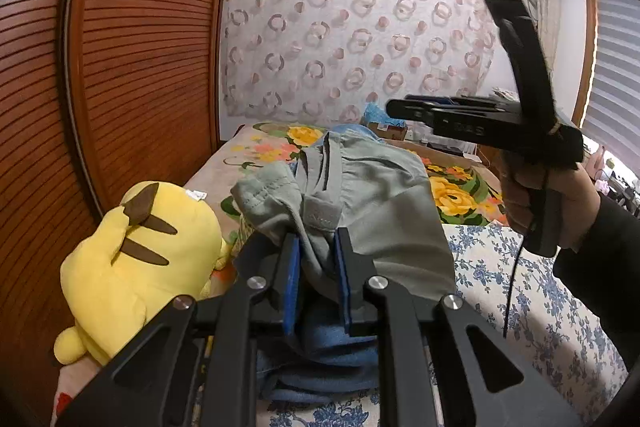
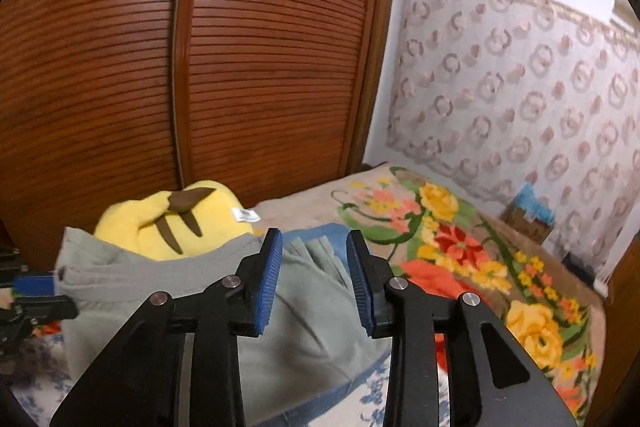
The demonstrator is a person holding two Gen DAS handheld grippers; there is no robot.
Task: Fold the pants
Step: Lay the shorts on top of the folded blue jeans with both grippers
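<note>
Here, the left gripper (image 1: 317, 259) pinches a bunched fold of the grey-green cotton pants (image 1: 372, 195).
The pants lie heaped on the bed (image 2: 460, 227), just beside the yellow plush toy (image 1: 148, 251) at its wardrobe-side edge; the right gripper (image 2: 314, 279) hovers above them, fingers spread wide, holding nothing.

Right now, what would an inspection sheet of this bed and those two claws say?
Surface: bed with blue-flowered white sheet and bright floral blanket.
Job's things: grey-green cotton pants, bunched over blue fabric.
Clutter: yellow plush toy; small box.
Grippers: left claw shut on pants; right claw open above them.
Cables: black cord below right handle.
Surroundings: slatted wooden wardrobe, patterned curtain.
</note>
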